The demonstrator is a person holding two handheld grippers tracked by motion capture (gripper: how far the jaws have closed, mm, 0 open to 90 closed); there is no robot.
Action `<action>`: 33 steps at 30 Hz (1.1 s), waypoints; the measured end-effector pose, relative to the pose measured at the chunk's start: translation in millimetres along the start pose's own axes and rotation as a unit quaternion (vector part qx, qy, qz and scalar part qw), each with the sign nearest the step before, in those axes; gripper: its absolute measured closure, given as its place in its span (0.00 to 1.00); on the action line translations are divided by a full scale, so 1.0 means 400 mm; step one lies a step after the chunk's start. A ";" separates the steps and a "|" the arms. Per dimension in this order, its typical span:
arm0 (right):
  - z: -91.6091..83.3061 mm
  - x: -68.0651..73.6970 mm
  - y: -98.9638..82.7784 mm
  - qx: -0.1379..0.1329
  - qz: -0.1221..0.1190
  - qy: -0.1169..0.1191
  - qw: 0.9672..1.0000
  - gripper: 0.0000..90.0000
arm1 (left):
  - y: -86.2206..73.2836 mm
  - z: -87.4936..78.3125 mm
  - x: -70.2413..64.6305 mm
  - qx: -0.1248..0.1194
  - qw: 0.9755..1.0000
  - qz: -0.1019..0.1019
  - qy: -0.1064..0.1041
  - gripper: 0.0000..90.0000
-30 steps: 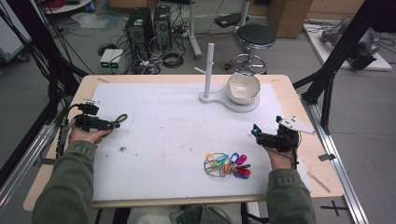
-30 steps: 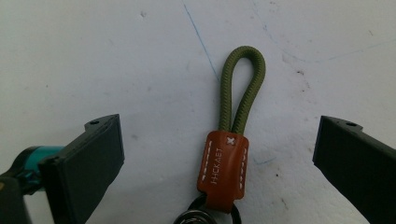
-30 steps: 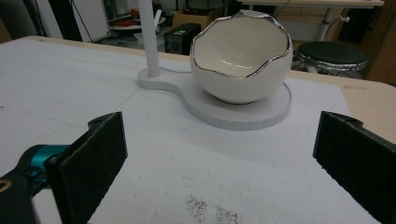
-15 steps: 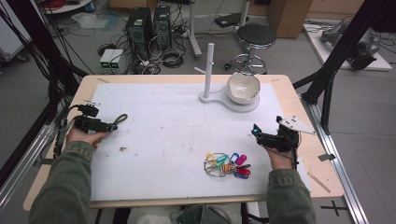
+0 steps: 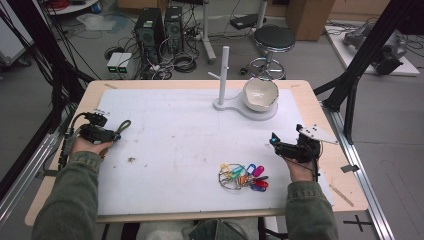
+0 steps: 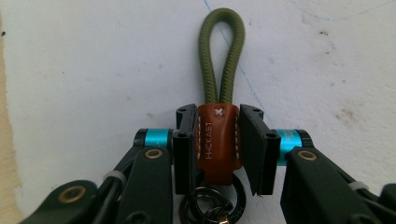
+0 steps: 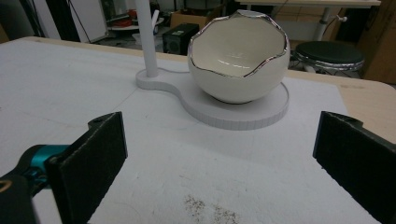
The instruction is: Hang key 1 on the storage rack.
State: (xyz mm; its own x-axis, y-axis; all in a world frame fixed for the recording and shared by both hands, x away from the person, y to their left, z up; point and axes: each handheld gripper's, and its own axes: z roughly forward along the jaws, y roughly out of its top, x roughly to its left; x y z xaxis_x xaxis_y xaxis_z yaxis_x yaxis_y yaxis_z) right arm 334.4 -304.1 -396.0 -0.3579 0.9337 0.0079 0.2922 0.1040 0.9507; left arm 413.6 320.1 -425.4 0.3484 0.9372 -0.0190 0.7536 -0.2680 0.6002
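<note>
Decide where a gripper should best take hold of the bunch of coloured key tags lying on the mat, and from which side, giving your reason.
Probably the metal ring at the left end of the bunch of coloured key tags, approached from above. The bunch lies flat on the mat with tags fanned rightward, so the ring gathers them all.

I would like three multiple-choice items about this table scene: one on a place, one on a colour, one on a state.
1. Where do the colourful key tags lie?
A. inside the bowl
B. on the white mat near the right gripper
C. on the stool

2. What colour is the cord loop of the keychain?
A. olive green
B. red
C. yellow

3. How stand the jaws of the left gripper?
A. wide open over nothing
B. closed on the brown leather tab
C. closed on the bowl

Answers: 1 B, the high view shows them on the mat; 2 A, the left gripper view shows it; 3 B, both pads press the tab.
</note>
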 end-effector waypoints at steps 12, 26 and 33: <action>0.000 -0.001 0.000 -0.002 0.000 0.000 1.000 0.02 | 0.001 -0.013 0.022 0.008 0.997 -0.059 -0.053 0.80; -0.001 -0.001 0.001 -0.005 0.005 0.001 1.000 0.02 | 0.013 -0.084 0.020 -0.029 0.990 -0.117 -0.079 0.81; 0.000 0.000 0.001 -0.007 0.007 0.003 1.000 0.02 | 0.012 -0.121 0.032 -0.056 0.987 -0.127 -0.076 0.81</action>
State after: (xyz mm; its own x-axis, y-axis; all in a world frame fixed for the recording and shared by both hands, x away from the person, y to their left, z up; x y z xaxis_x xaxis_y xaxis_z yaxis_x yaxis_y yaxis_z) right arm 334.4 -303.9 -395.5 -0.3583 0.9333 0.0230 0.2843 0.0856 0.9549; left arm 394.8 341.5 -384.1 0.2428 0.9242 -0.2948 0.7643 0.0049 0.6449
